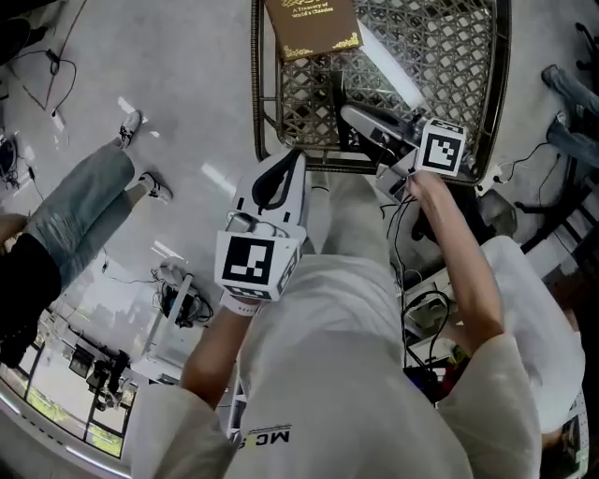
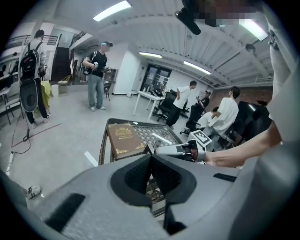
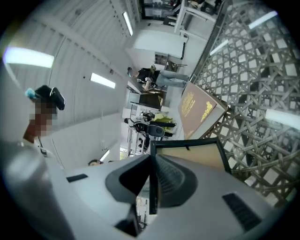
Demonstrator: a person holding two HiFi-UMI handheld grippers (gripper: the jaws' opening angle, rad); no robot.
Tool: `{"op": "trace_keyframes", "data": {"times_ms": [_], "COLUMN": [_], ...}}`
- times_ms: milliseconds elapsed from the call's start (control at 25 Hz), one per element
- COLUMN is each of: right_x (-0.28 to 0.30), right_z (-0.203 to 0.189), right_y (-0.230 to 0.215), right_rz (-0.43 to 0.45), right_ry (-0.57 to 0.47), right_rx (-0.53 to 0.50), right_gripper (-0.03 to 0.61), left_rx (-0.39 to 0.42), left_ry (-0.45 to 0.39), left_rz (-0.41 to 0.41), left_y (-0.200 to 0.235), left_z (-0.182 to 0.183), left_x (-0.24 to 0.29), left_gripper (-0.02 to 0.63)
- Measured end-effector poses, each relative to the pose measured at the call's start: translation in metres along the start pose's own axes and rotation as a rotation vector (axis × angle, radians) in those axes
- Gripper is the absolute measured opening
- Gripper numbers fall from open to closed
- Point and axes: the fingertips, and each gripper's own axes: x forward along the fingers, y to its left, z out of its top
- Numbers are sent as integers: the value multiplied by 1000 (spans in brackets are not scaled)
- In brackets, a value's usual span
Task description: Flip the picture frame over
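The right gripper (image 3: 153,161) has its jaws clamped on the black edge of the frame (image 3: 194,157). The frame juts out ahead of them over the lattice bench (image 3: 253,103), near the book (image 3: 197,108). The left gripper (image 2: 151,161), short of the bench, has its jaws closed on nothing.

Over the lattice table (image 1: 255,84), the brown book (image 1: 312,26) blocks the far left corner and the right gripper (image 3: 151,161), clamped on the picture frame (image 3: 192,157), occupies the near edge, while the bare lattice right of the book is open.
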Motion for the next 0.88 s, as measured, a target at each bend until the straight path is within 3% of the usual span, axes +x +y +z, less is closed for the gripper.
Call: {"op": "trace_keyframes", "data": {"times_ms": [520,880], "right_x": [-8,-27], "right_z": [21,34], "right_y": [-17,-23], "right_rz": [71,80], "right_ry": [-102,-113], "right_rx": [150,146], "right_gripper": [55,61], "left_rx": [-2,-2], "left_ry": [20,35], "left_rz": [-6,-16], "left_y": [-2,-5], "left_z": [1,3], "left_x": [10,23], "left_gripper": [21,21]}}
